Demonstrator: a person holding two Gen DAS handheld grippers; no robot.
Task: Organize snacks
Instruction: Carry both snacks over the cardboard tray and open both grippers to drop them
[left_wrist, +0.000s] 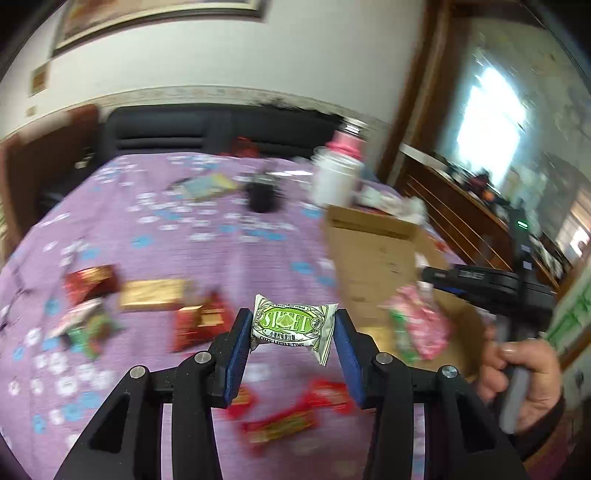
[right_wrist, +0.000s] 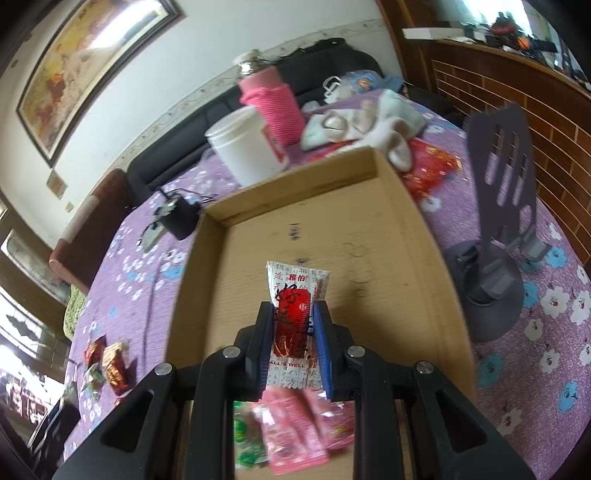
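Observation:
My left gripper (left_wrist: 291, 328) is shut on a green and white "SWEET" snack packet (left_wrist: 293, 325), held above the purple tablecloth. Loose red and gold snack packets (left_wrist: 155, 295) lie on the cloth to the left and below. My right gripper (right_wrist: 293, 332) is shut on a red and white snack packet (right_wrist: 295, 291), held over the cardboard box (right_wrist: 399, 229). Pink and green packets (right_wrist: 291, 428) lie in the box's near end. In the left wrist view the box (left_wrist: 373, 254) is to the right, with the pink packets (left_wrist: 421, 325) in it.
A white jar (right_wrist: 247, 147) and a pink-sleeved bottle (right_wrist: 273, 103) stand behind the box, beside a crumpled cloth (right_wrist: 362, 125). A grey phone stand (right_wrist: 498, 236) is right of the box. A black charger (right_wrist: 181, 218) lies at its left. More snacks (right_wrist: 109, 365) lie far left.

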